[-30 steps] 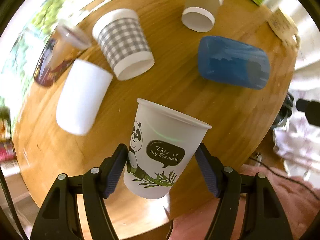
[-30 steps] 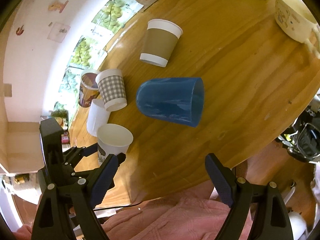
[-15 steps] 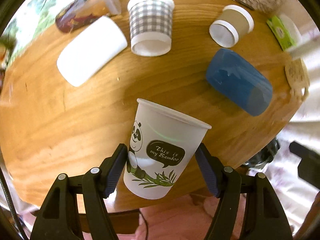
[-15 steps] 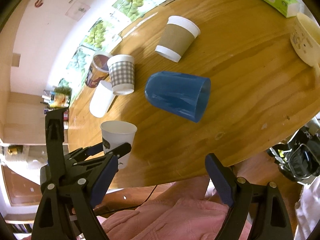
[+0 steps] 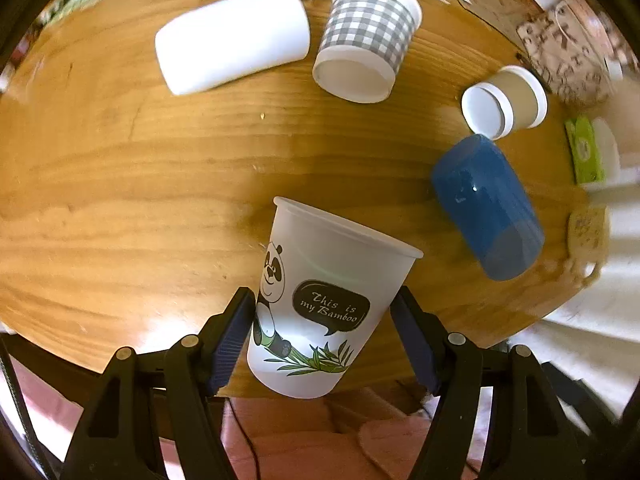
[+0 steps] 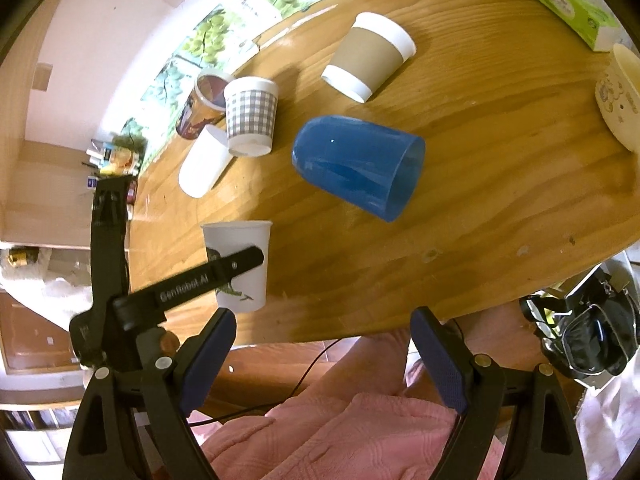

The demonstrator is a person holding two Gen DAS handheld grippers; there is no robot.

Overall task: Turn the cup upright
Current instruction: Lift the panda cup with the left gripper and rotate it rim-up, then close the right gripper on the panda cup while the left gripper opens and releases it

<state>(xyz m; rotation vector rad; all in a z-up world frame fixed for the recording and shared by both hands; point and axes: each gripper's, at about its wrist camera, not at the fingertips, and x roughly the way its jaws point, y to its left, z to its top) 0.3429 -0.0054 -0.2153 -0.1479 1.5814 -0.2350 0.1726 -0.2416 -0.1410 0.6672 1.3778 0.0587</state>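
The round wooden tabletop [image 5: 120, 184] carries several cups. Near its front edge, the left gripper [image 5: 324, 320] clasps the panda cup [image 5: 328, 292] between both pads, mouth up. The right gripper [image 6: 320, 344] hangs unclenched off the front edge, holding nothing. The blue cup [image 6: 356, 164] lies on its side mid-table.

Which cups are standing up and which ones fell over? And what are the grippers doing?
Panda cup: upright, held in left gripper.
Blue cup: lying on its side.
White cup: lying on its side.
Checked cup: tipped over.
Brown cup: tipped over.
Right gripper: open, empty.
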